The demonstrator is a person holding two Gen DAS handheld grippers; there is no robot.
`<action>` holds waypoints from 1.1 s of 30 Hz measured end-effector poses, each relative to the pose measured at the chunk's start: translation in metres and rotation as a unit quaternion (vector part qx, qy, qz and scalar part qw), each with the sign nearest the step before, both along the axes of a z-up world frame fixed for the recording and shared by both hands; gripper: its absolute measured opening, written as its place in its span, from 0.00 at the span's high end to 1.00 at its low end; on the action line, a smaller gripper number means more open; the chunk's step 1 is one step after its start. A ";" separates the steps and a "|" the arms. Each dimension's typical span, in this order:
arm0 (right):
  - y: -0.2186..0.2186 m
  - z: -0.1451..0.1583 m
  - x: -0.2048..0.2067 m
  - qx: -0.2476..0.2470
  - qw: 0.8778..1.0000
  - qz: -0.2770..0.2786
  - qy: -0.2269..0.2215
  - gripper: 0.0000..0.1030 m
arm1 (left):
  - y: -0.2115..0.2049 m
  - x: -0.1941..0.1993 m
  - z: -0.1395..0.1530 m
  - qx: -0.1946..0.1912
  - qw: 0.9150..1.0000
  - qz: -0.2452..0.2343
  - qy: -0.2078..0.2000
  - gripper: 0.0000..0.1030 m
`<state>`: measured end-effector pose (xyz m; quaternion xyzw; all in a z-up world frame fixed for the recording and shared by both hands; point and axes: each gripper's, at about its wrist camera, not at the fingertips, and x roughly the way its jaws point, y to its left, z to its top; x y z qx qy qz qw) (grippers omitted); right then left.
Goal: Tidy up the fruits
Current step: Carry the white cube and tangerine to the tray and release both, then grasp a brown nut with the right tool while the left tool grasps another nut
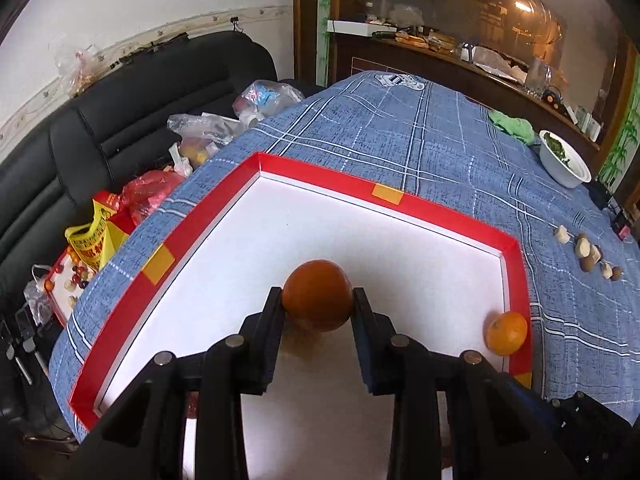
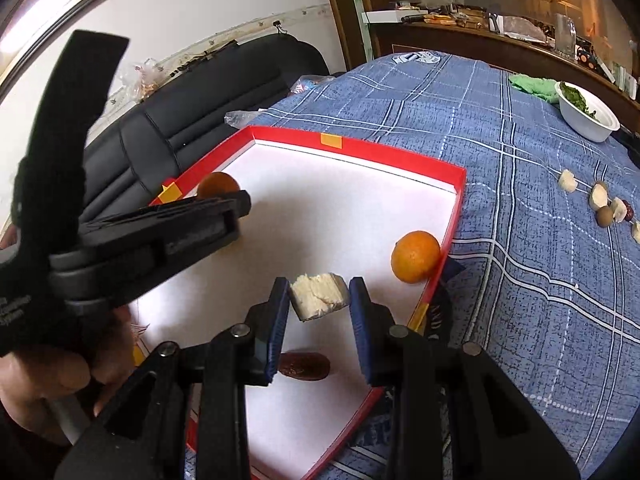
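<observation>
My left gripper [image 1: 318, 300] is shut on a dark orange [image 1: 318, 296] above the white floor of a red-rimmed tray [image 1: 320, 178]; the same orange [image 2: 218, 185] and gripper show at the left of the right wrist view. My right gripper [image 2: 319, 298] is shut on a pale, crumbly white chunk [image 2: 318, 296] held over the tray [image 2: 400, 150]. A brighter orange [image 1: 507, 333] lies in the tray's right corner, also seen in the right wrist view [image 2: 415, 256]. A brown date-like fruit [image 2: 304, 366] lies on the tray floor below my right gripper.
Several small brown and white fruit pieces [image 2: 600, 204] lie on the blue checked tablecloth [image 1: 420, 140] right of the tray. A white bowl of greens [image 2: 586, 114] and a green cloth [image 2: 534, 84] sit far right. A black sofa [image 1: 140, 120] with bags stands left.
</observation>
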<state>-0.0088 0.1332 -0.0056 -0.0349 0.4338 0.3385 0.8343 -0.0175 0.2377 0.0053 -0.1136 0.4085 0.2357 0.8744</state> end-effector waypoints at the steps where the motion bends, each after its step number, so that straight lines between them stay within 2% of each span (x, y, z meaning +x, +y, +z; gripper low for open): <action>1: 0.000 -0.001 0.001 -0.001 1.000 0.000 0.001 0.68 | 0.000 0.001 0.000 0.000 1.000 -0.001 0.001 0.69; 9: 0.002 -0.003 0.002 -0.004 1.000 -0.002 0.002 0.68 | 0.000 0.013 -0.002 0.016 1.000 -0.006 0.008 0.69; 16: 0.004 -0.009 0.004 -0.016 1.000 0.003 0.008 0.68 | 0.003 0.017 -0.007 0.015 1.000 -0.003 0.025 0.67; 17: 0.004 -0.010 0.004 -0.017 1.000 0.005 0.010 0.68 | 0.002 0.017 -0.007 0.017 1.000 -0.004 0.026 0.58; 18: 0.005 -0.011 0.003 -0.018 1.000 0.009 0.013 0.66 | 0.000 0.016 -0.005 0.021 0.999 -0.006 0.027 0.42; 19: 0.006 -0.011 0.002 -0.020 1.000 0.012 0.014 0.62 | -0.002 0.015 -0.003 0.028 0.999 -0.005 0.024 0.35; 20: 0.007 -0.011 0.001 -0.023 1.000 0.012 0.012 0.49 | -0.003 0.013 -0.001 0.034 0.999 -0.003 0.017 0.26; 21: 0.007 -0.010 0.000 -0.026 1.000 0.012 0.008 0.43 | -0.004 0.011 0.001 0.039 0.999 -0.003 0.011 0.23; 24: 0.007 -0.006 -0.007 -0.027 0.999 0.017 -0.005 0.32 | -0.006 0.008 0.007 0.043 0.999 -0.006 0.009 0.23; 27: 0.000 0.002 -0.011 -0.026 0.999 0.012 -0.020 0.32 | -0.006 0.003 0.016 0.040 0.999 0.002 -0.007 0.23; 33: -0.053 0.033 -0.007 0.034 0.998 -0.040 -0.037 0.32 | -0.025 -0.002 0.032 0.012 0.999 -0.005 -0.053 0.23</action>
